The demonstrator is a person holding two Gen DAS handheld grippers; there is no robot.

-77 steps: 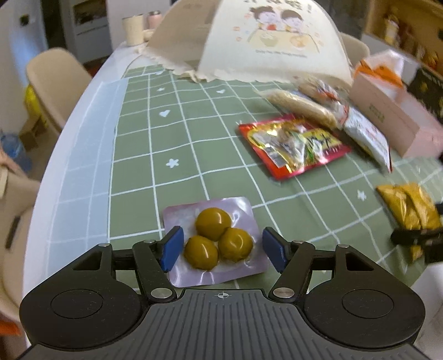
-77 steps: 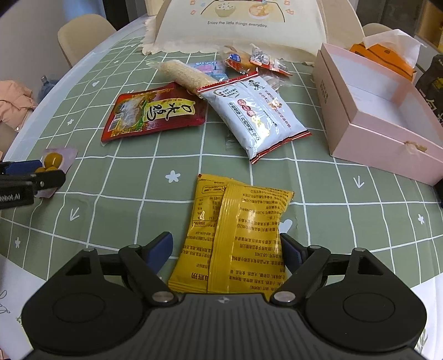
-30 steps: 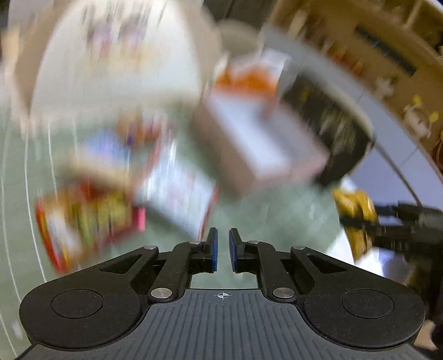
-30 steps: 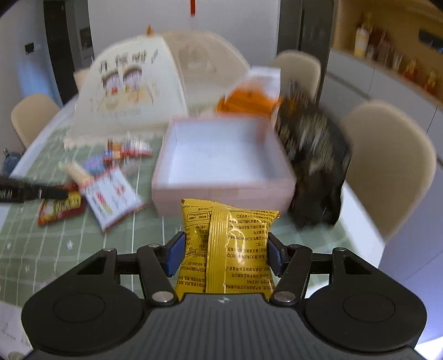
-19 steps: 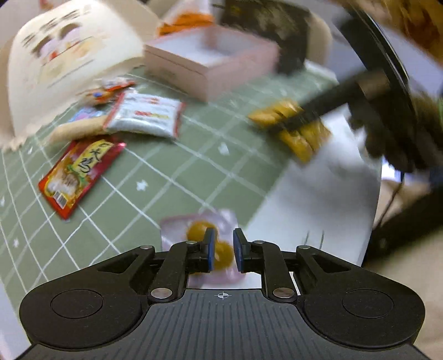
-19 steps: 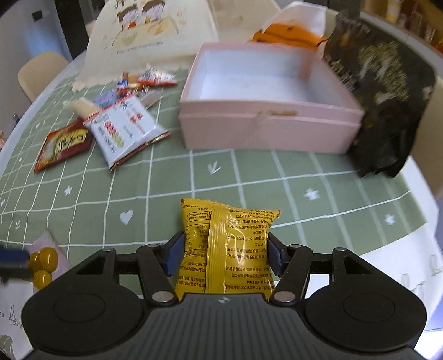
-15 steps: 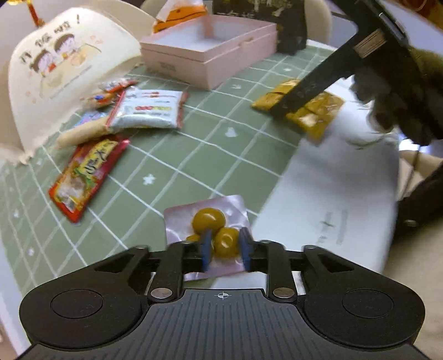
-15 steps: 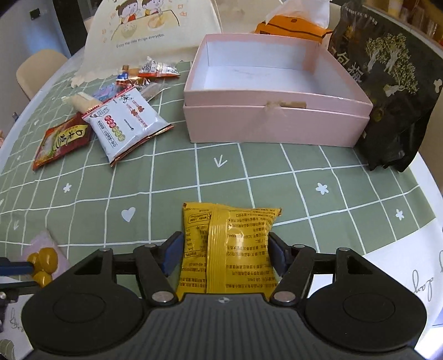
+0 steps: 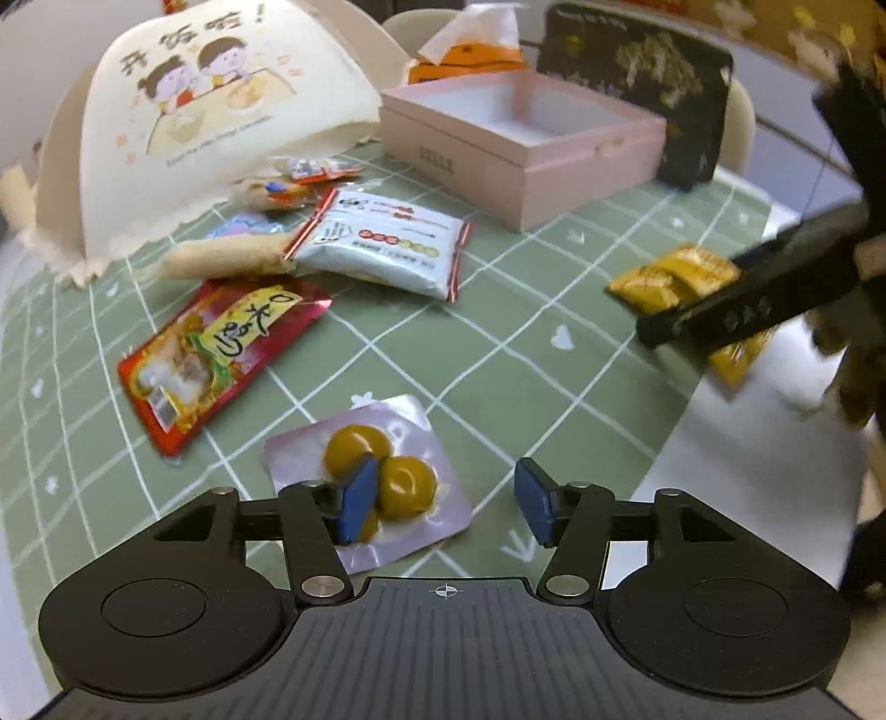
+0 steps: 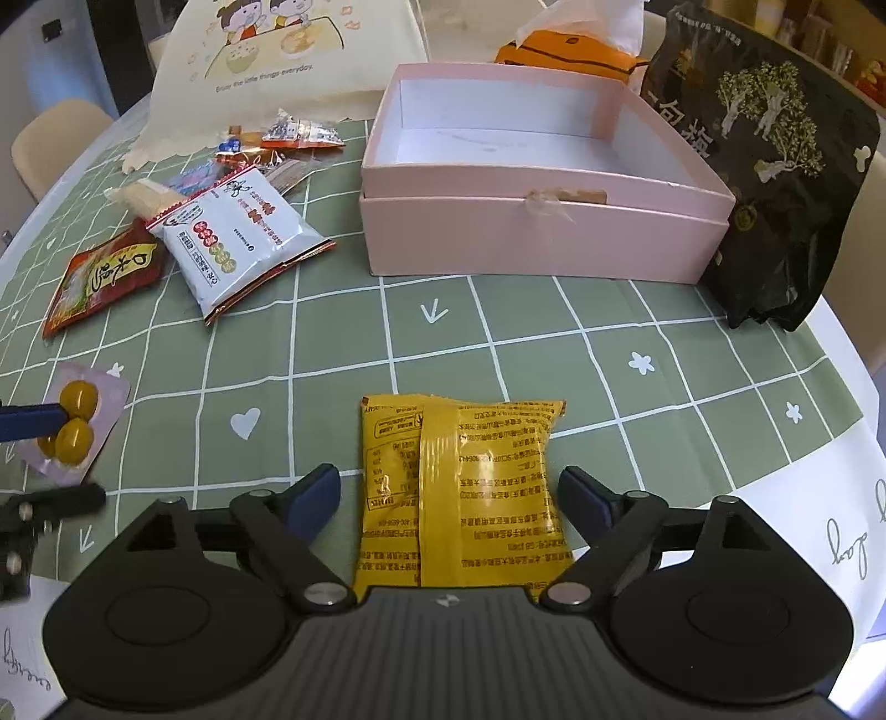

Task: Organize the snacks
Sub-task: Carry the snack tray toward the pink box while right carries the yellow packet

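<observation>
A clear pack of three yellow-green balls lies on the green checked tablecloth; it also shows in the right wrist view. My left gripper is open just above it, its left pad over the pack. A yellow snack packet lies flat between the spread fingers of my right gripper, which is open. The packet shows in the left wrist view too. An open pink box stands behind, empty.
A red snack pouch, a white packet, a rice cracker stick and small candies lie near a cream food-cover tent. A black bag and an orange tissue box stand beside the pink box.
Both grippers have opened. The left let go of the ball pack and the right let go of the yellow packet, both now lying on the tablecloth.
</observation>
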